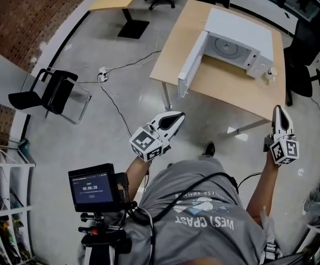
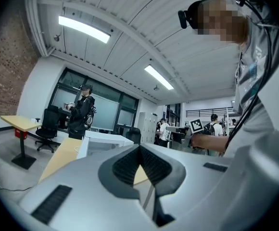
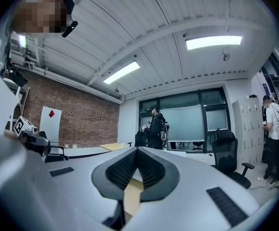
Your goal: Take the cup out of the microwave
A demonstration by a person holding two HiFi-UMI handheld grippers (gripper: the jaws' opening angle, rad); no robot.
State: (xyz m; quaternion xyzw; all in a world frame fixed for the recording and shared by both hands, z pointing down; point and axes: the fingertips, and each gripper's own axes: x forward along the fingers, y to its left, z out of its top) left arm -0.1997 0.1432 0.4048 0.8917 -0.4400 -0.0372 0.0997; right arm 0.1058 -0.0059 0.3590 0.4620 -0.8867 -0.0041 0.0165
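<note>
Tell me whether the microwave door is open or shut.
Open. In the head view the door stands swung out from the microwave, and the turntable inside shows.

The microwave [image 1: 243,35] and its door [image 1: 190,68] are white, the table [image 1: 226,90] pale wood, the floor [image 1: 121,93] grey. The left gripper [image 1: 176,116] and right gripper [image 1: 277,110] are white with dark grey ribbed pads [image 2: 130,165], and their marker cubes [image 1: 148,143] carry black-and-white square patterns. The brick wall [image 1: 33,15] is reddish brown, the chair [image 1: 52,93] black, the person's shirt [image 1: 204,208] grey with white lettering.
</note>
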